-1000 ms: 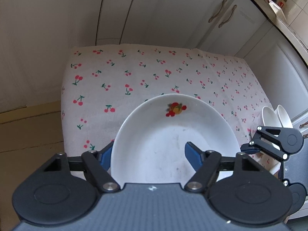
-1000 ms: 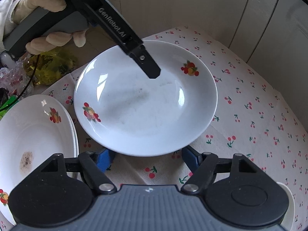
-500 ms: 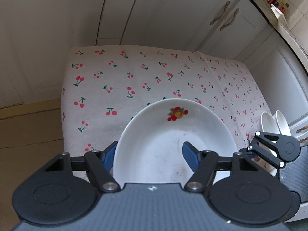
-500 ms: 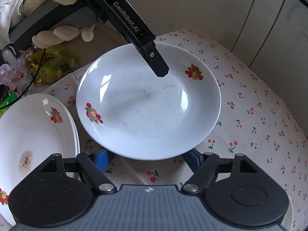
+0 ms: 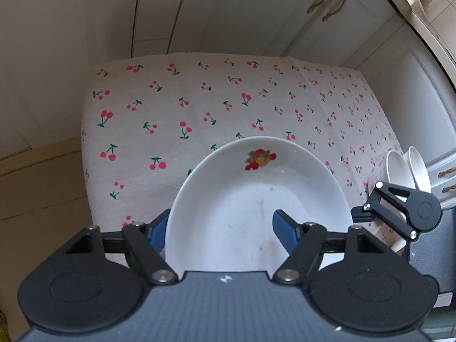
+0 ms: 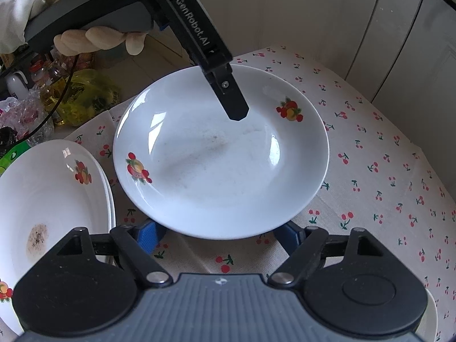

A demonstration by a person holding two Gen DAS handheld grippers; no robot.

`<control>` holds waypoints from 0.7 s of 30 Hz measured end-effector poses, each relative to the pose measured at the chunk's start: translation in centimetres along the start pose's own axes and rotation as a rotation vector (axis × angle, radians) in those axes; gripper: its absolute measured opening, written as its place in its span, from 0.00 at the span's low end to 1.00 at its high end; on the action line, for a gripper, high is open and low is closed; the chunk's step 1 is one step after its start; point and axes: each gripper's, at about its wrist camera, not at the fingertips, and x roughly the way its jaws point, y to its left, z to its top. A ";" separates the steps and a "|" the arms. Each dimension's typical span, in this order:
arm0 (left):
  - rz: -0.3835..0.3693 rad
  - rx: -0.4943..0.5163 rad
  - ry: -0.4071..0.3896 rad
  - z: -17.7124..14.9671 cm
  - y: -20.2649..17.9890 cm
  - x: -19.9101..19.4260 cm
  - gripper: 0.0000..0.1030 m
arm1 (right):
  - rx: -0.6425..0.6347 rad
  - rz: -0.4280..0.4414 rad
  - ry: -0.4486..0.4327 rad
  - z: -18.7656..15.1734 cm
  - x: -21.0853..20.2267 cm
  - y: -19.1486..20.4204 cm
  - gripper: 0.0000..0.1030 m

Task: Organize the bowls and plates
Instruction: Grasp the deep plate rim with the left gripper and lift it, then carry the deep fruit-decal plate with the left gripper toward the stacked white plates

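Observation:
A white plate (image 5: 256, 205) with fruit prints hangs above the cherry-print tablecloth (image 5: 199, 99). My left gripper (image 5: 221, 229) is shut on its near rim, one pad under the plate and the other pad on top inside it, and the jaws are opening. In the right wrist view the same plate (image 6: 216, 156) has the left gripper's upper finger (image 6: 233, 105) lying on it. A gloved hand (image 6: 97, 37) holds that gripper. My right gripper (image 6: 218, 235) sits just below the plate's near rim, its jaws opening, with the pads touching nothing.
A stack of like plates (image 6: 51, 199), the top one stained, lies at the left of the right wrist view. White bowls (image 5: 407, 168) stand at the table's right edge. Bags and bottles (image 6: 57, 94) crowd the floor beyond. Cabinet doors (image 5: 313, 14) surround the table.
In the right wrist view the plate and the left gripper have shifted a little right and nearer. The right gripper's jaws have spread wider.

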 end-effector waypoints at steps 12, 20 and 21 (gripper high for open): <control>-0.006 0.020 -0.007 -0.4 -0.4 -0.1 0.72 | -0.003 -0.019 -0.011 -0.2 -0.2 0.1 0.84; -0.004 0.035 -0.022 -0.3 -0.9 -0.3 0.72 | 0.030 -0.023 -0.011 -0.2 -0.5 -0.3 0.84; -0.003 0.039 -0.023 -0.3 -1.0 -0.3 0.72 | 0.032 -0.028 -0.014 -0.2 -0.6 -0.3 0.84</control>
